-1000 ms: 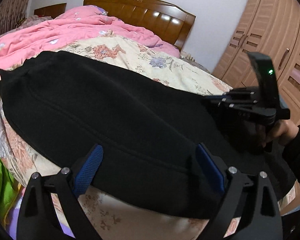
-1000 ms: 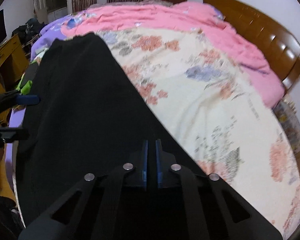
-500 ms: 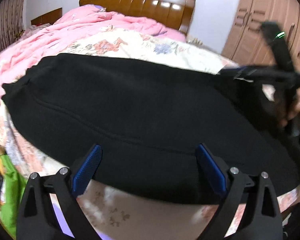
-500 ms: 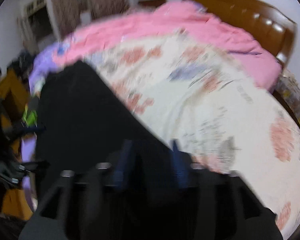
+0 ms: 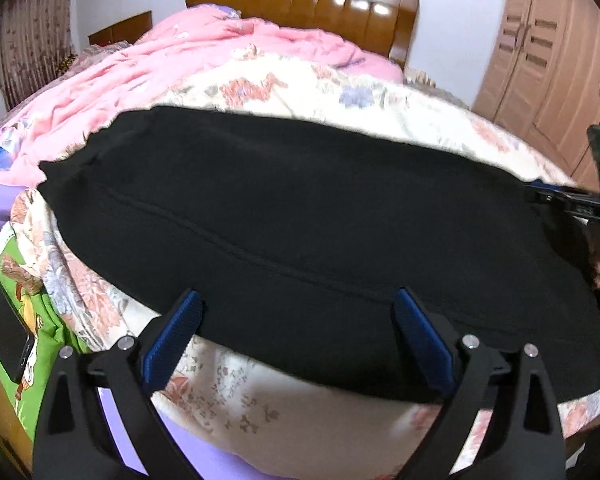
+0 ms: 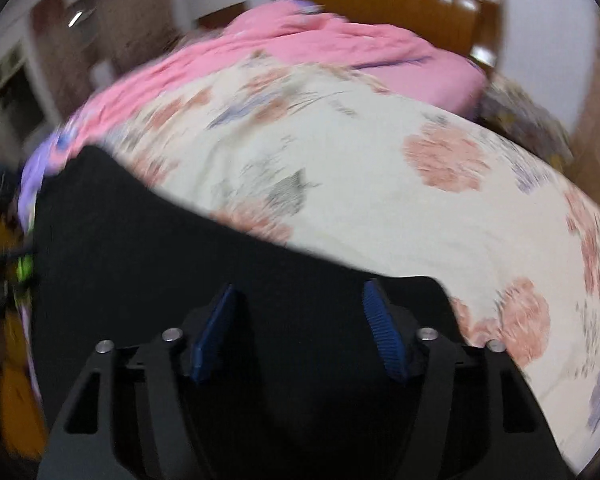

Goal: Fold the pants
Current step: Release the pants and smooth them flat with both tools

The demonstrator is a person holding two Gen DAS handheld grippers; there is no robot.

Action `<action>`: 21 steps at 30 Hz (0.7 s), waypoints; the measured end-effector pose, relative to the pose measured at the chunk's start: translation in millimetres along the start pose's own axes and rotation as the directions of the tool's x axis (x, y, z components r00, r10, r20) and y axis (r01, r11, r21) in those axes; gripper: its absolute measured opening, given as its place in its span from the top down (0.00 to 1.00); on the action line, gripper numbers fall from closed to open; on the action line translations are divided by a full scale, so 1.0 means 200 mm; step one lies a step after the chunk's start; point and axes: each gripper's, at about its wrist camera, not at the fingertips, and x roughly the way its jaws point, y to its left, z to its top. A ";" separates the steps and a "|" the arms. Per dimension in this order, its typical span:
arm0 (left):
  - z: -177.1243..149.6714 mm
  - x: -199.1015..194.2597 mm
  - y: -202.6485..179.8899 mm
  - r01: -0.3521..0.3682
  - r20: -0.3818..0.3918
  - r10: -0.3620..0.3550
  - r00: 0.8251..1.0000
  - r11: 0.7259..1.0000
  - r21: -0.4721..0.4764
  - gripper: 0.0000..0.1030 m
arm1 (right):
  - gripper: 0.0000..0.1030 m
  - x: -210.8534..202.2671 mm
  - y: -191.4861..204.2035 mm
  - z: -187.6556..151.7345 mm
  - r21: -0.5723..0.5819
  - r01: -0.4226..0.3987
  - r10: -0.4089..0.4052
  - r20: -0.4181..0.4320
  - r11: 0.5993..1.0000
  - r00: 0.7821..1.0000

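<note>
Black pants lie flat, folded lengthwise, across the floral quilt on the bed. My left gripper is open and empty, its blue pads either side of the pants' near edge. In the right wrist view the pants fill the lower left. My right gripper is open over the pants' end, holding nothing. The right gripper also shows in the left wrist view at the pants' right end, held by a hand.
A floral quilt and a pink blanket cover the bed, with a wooden headboard behind. A wardrobe stands at the right. A dark phone lies on a green cloth at the lower left.
My right gripper was shut on the pants' end a second ago and has opened and let go. The left gripper stayed open and shifted slightly; the pants now lie flatter.
</note>
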 end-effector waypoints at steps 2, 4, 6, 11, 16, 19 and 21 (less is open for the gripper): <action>0.01 -0.04 -0.01 -0.002 0.028 0.002 1.000 1.000 0.004 0.06 | 0.39 -0.04 0.02 0.01 0.010 0.002 -0.002 0.039 1.000 0.999; 0.03 -0.06 -0.02 -0.004 0.049 0.003 0.999 1.000 0.004 0.06 | 0.37 -0.05 0.09 0.03 -0.023 -0.047 0.049 0.056 0.999 0.997; 0.04 -0.03 -0.03 0.012 0.034 -0.011 0.999 1.000 -0.005 0.05 | 0.31 -0.02 0.18 0.05 -0.067 -0.114 0.117 0.037 0.991 0.993; 0.02 0.13 0.01 -0.021 -0.087 0.017 0.996 0.998 -0.052 0.02 | 0.19 0.16 0.28 0.07 -0.097 -0.046 0.043 -0.027 0.994 0.999; 0.09 0.03 0.08 -0.031 -0.005 0.030 1.000 0.998 -0.050 0.02 | 0.17 0.05 0.17 0.06 0.054 0.058 -0.060 0.047 0.997 0.997; 0.23 0.01 0.22 -0.032 0.036 0.035 0.999 0.995 -0.090 0.02 | 0.15 -0.05 0.17 0.01 0.079 -0.025 0.018 0.080 0.997 0.997; 0.32 0.04 0.36 -0.024 0.061 0.035 0.998 0.985 -0.171 0.02 | 0.15 -0.09 0.20 -0.05 0.063 -0.019 0.014 0.077 0.998 0.997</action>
